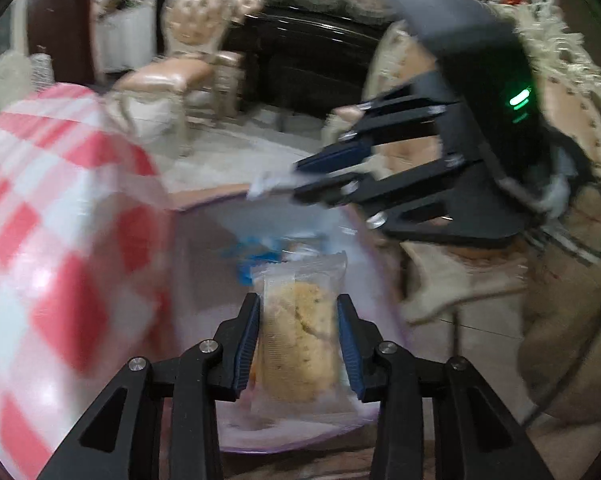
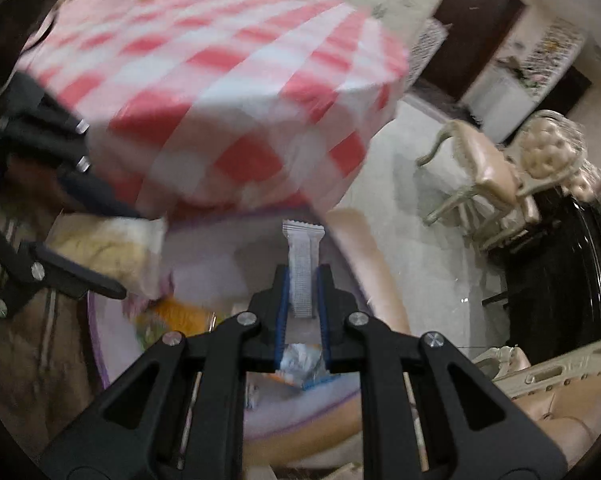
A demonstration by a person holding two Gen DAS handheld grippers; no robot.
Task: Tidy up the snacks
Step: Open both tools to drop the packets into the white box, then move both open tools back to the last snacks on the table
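While both grippers hang over the purple tray [image 1: 384,280], the left gripper [image 1: 298,344] is clamped on a wrapped cookie [image 1: 296,340] and the right gripper [image 2: 303,300] pinches a thin grey sachet [image 2: 303,276]. The sachet looks barely caught, so I'd guess it could slip. At 10 o'clock the checkered counter [image 2: 220,80] overhangs the tray, crowding any lift.

- No words, brand names or numbers can be read in either view.
- The snack wrappers held in the two grippers show no legible print.
- Motion blur smears the room's far decorations, toward twelve o'clock.
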